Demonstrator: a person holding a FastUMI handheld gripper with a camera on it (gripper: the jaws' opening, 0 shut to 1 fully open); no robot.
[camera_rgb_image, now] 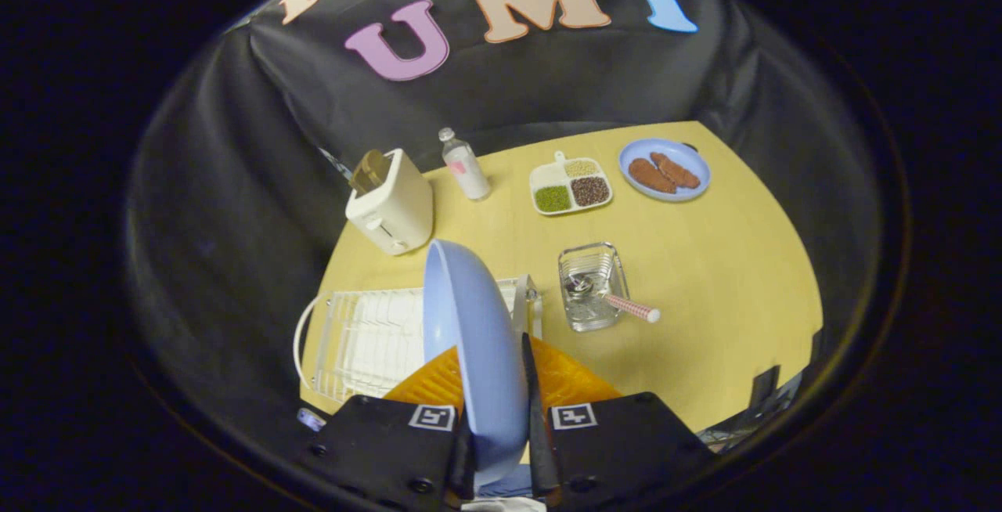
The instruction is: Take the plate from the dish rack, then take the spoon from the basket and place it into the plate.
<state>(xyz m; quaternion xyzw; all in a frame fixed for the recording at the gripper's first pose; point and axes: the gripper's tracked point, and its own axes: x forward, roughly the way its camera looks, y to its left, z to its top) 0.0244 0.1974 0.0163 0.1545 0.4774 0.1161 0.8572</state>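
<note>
We hold the light-blue plate point(477, 355) on edge between the fingers of the gripper point(501, 449), the jaws narrowed onto its lower rim so that both press its two faces. Standing upright this way, the plate keeps the attitude it would have had in the white wire dish rack point(368, 340), which sits below and beyond the fingers on the yellow table point(720, 277); we judge it lifted clear, though contact with the rack is hidden behind the plate. An orange surface point(571, 379) shows just under the plate, perhaps a mat. To the right of the rack stands the small clear basket point(592, 286), the spoon point(626, 307) resting in it with its patterned handle jutting over the rim, easy to pinch. Further back are a toaster point(391, 203), a bottle point(466, 166), a divided tray of grains point(570, 185) and a blue plate of sausages point(664, 170). We reckon the plate must be laid flat next.
</note>
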